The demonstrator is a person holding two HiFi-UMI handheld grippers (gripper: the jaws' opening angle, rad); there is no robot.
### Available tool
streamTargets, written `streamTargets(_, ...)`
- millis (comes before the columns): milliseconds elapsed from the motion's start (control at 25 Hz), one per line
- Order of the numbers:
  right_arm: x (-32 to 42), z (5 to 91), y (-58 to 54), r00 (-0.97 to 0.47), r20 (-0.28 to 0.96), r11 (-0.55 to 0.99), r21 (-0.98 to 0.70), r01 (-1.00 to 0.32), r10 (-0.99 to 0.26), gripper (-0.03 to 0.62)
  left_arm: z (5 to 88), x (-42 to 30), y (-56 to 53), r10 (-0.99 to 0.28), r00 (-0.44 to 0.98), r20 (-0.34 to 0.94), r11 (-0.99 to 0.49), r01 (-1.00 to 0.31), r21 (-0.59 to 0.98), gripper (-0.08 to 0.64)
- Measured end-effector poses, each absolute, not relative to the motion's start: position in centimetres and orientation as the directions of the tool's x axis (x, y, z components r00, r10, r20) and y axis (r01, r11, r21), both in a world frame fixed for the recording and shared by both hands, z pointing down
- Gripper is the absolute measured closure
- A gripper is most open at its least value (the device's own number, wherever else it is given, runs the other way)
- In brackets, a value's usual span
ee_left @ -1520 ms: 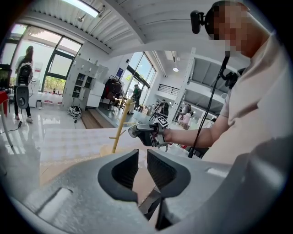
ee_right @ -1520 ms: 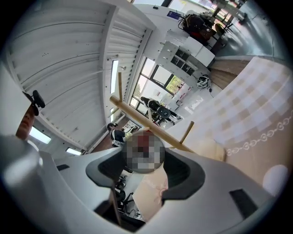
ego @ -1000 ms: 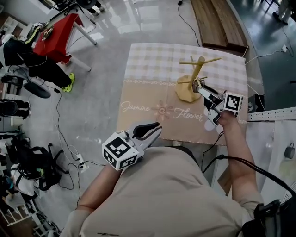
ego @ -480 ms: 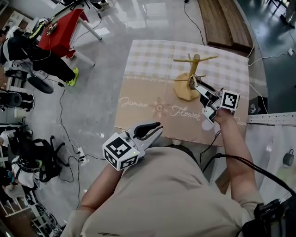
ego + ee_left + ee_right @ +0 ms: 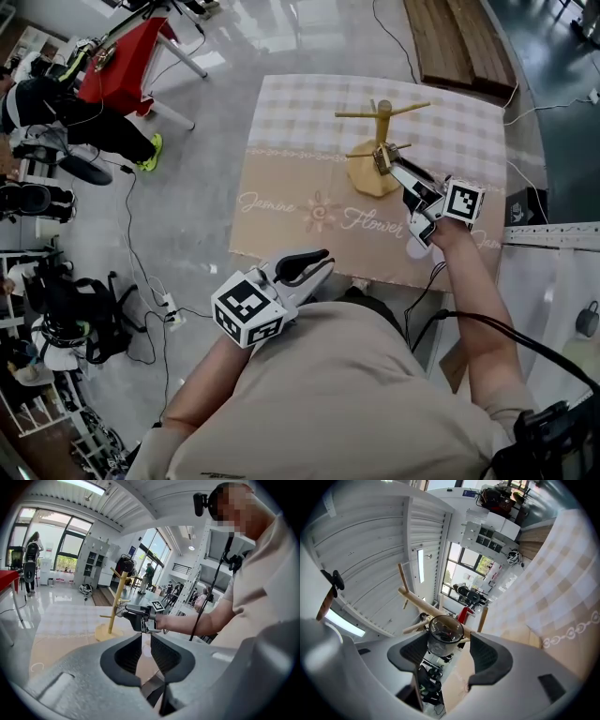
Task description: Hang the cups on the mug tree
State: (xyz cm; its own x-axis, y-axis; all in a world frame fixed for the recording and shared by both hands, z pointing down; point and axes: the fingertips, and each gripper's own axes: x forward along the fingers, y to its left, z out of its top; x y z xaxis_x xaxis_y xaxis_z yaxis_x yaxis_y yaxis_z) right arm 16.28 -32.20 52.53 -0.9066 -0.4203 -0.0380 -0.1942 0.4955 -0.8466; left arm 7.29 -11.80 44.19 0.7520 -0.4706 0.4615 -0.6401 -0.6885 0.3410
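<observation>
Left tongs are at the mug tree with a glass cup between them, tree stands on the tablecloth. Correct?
Not quite: it's the right tongs at the mug tree, with the glass cup between them, jaws opening. The right gripper view shows it. The left tongs are empty, away from the tree. The tree does stand on the tablecloth.

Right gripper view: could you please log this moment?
right tongs: opening, glass cup between them | cup at mug tree peg | left tongs: shut, empty
</observation>
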Motion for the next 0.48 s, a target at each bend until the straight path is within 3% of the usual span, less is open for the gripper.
streamTargets(320,18.6,53.5,-30.8,-0.885,-0.03,0.478,-0.849,-0.223,-0.465,0.314,44.5,7.4,-11.6,-0.456,0.757,0.468,-0.701,-0.63,0.336,0.515)
streamTargets(480,20.5,54.0,-29.2,-0.839,0.038,0.441,-0.837,-0.323,-0.543,0.318,44.2,7.6,-11.7,-0.428,0.785,0.448,-0.732,-0.592,0.337,0.515)
